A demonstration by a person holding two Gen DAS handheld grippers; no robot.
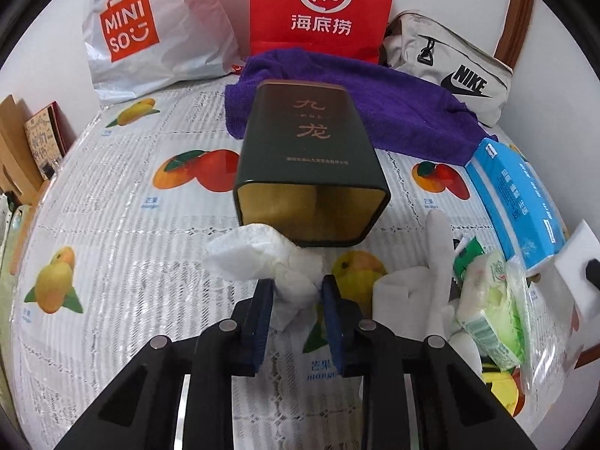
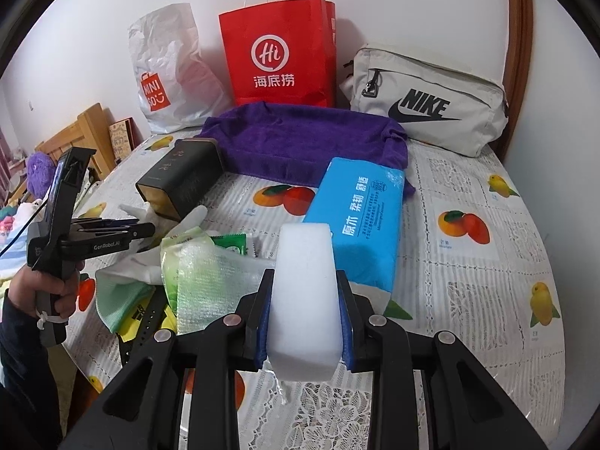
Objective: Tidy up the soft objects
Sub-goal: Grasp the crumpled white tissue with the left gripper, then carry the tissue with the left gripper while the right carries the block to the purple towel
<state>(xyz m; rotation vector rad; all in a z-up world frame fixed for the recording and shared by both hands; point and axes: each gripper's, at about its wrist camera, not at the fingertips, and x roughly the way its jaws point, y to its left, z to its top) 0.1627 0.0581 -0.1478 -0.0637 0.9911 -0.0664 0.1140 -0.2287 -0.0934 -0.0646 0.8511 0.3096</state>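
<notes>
My left gripper [image 1: 296,285] is shut on a crumpled white tissue [image 1: 258,255] and holds it just in front of the open mouth of a dark green tin [image 1: 311,165] that lies on its side. The tin also shows in the right wrist view [image 2: 183,180]. My right gripper [image 2: 304,281] is shut on a white foam block [image 2: 303,292], held above the table. The left gripper [image 2: 123,230] shows at the left of the right wrist view. A purple towel [image 2: 300,138] lies behind the tin.
A blue tissue pack [image 2: 360,210], a green wipes packet [image 1: 487,311], a white glove [image 1: 423,273] and green cloth [image 2: 120,300] lie at the right. A red paper bag [image 2: 277,56], a Miniso bag [image 2: 168,78] and a Nike pouch [image 2: 427,101] stand at the back.
</notes>
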